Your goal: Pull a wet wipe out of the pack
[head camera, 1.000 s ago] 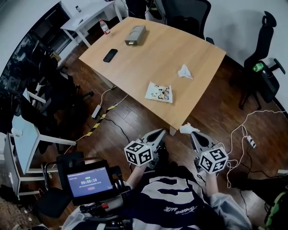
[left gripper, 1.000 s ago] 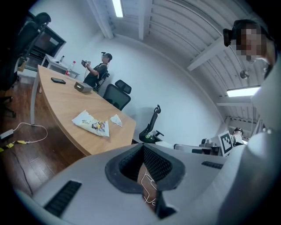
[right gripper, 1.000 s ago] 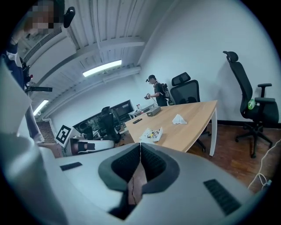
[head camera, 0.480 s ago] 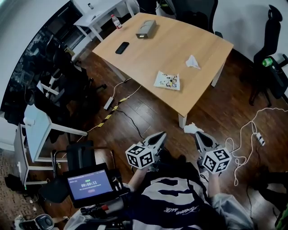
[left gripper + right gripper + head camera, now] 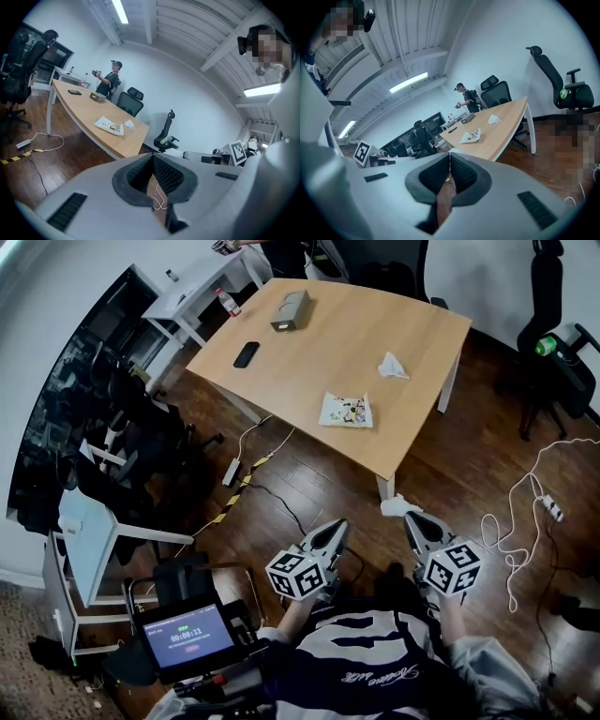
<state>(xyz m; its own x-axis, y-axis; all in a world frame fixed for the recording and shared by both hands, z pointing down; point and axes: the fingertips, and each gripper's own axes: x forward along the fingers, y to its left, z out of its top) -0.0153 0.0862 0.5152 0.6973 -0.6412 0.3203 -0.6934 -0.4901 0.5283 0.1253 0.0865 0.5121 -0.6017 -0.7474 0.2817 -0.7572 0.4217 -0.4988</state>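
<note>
My left gripper (image 5: pixel 338 524) is closed, empty. My right gripper (image 5: pixel 410 515) pinches a crumpled white wet wipe (image 5: pixel 397 506) beside the leg of the light wooden table (image 5: pixel 309 352).

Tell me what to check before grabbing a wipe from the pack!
1. Flat colourful wet wipe pack on light wooden table: ok.
2. Pack within reach: not ok, table stands well ahead.
3. Left gripper empty, jaws together: ok.
4. Right gripper empty: cannot tell; crumpled white wipe sits at its tip.
5. Jaws open for grabbing: not ok, both shut.
</note>
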